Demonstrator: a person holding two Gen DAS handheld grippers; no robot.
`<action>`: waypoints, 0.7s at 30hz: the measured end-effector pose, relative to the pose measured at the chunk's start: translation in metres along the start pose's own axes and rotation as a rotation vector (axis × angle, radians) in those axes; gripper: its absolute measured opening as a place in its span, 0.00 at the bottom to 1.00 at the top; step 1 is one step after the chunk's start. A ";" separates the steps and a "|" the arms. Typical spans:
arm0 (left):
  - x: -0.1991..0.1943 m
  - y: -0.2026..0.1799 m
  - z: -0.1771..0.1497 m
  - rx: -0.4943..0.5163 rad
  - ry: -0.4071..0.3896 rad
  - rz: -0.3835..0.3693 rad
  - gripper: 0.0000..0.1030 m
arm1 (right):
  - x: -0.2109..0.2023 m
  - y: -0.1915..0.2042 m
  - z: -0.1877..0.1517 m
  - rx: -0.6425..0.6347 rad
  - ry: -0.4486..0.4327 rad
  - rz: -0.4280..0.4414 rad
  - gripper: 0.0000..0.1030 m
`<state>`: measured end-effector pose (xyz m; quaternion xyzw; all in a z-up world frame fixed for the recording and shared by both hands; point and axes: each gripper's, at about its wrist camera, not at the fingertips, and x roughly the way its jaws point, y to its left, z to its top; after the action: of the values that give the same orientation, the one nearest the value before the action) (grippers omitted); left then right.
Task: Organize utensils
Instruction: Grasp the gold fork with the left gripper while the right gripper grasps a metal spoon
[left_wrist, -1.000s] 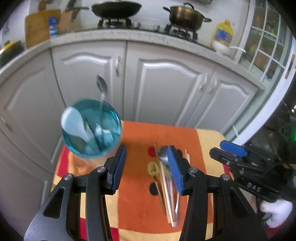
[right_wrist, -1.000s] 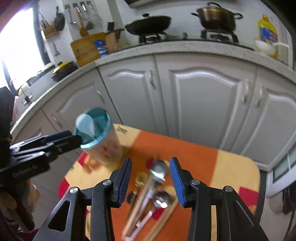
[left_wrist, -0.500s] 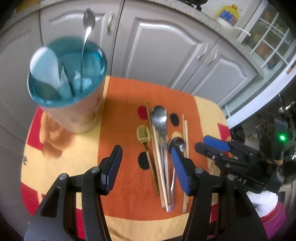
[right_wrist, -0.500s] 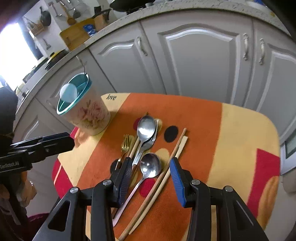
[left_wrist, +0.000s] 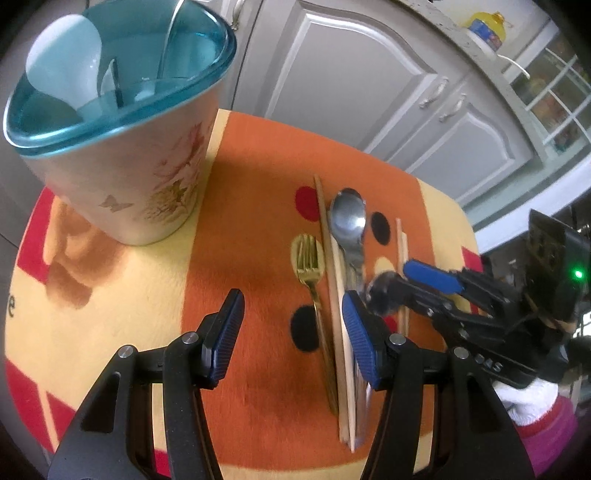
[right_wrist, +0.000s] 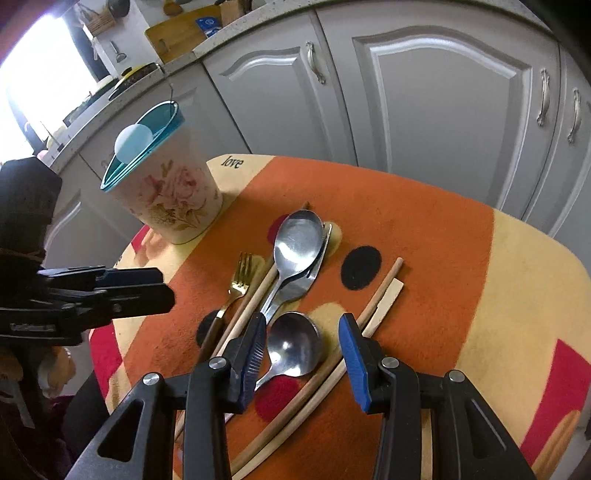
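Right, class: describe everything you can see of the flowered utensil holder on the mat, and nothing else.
The utensil holder is a cream, tapered cup printed with pink roses and a butterfly, topped by a translucent teal rim. It looks like plastic. It stands upright on the orange and yellow mat, near its far left corner, apart from the loose cutlery. Inside, a white spoon leans on the rim and a metal handle sticks up. Neither hand-held gripper touches it.
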<state>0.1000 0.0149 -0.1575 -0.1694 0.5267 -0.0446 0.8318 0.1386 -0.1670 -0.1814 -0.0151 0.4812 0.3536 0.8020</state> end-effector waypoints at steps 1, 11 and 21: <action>0.003 0.000 0.001 -0.006 -0.005 0.000 0.53 | 0.001 -0.001 0.000 0.002 -0.001 0.010 0.39; 0.031 -0.004 0.013 -0.018 -0.043 0.016 0.41 | 0.006 -0.005 0.002 -0.002 0.004 0.066 0.39; 0.046 -0.004 0.019 0.009 -0.062 -0.005 0.23 | 0.012 -0.009 0.000 -0.018 0.020 0.117 0.39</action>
<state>0.1372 0.0036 -0.1883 -0.1683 0.5002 -0.0436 0.8483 0.1470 -0.1673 -0.1934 0.0021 0.4861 0.4042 0.7748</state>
